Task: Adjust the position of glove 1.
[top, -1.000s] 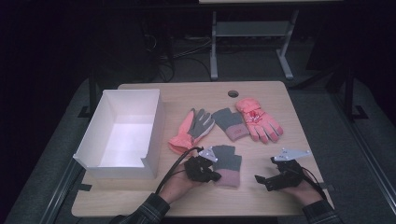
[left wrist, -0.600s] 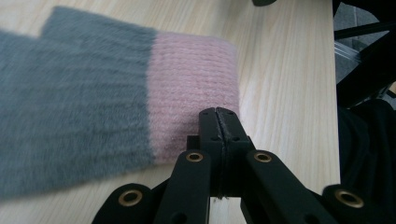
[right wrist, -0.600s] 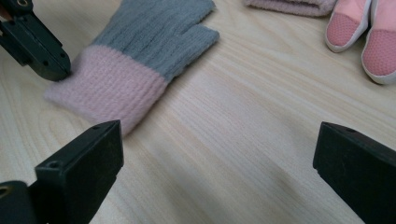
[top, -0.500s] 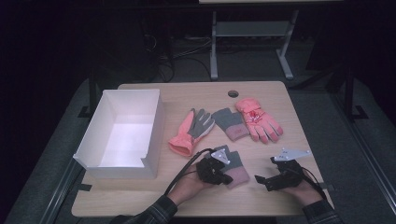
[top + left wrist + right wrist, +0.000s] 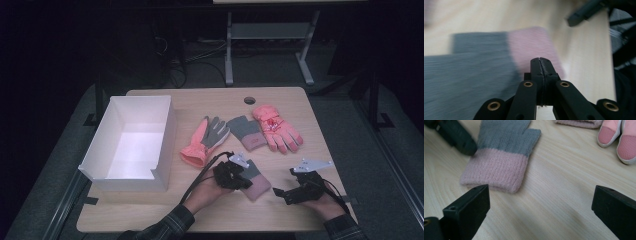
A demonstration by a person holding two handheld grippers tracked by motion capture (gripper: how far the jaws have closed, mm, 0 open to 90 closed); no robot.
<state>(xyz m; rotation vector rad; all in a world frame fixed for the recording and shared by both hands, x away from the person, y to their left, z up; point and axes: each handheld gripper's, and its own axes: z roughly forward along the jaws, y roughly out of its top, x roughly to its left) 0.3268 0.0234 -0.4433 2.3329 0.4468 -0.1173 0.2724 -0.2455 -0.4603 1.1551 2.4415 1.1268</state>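
A grey knit glove with a pink cuff [image 5: 257,182] [image 5: 501,152] lies near the table's front edge. My left gripper [image 5: 244,181] [image 5: 541,61] is over it, jaws pressed together above the cuff [image 5: 531,47] with nothing seen between them. My right gripper [image 5: 281,192] [image 5: 540,200] rests just right of that glove, jaws wide open and pointing at the cuff. Farther back lie a salmon and grey work glove [image 5: 206,139], a second grey knit glove [image 5: 245,132] and a pink ski glove [image 5: 277,127] [image 5: 621,137].
A white open box [image 5: 167,135] stands on the left of the wooden table [image 5: 300,150], with nothing seen inside. A round cable hole [image 5: 249,100] is at the table's back edge. Black cables trail from both grippers toward the front edge.
My left gripper has moved right, from beside the near knit glove onto it. The right gripper and the other gloves have stayed put.
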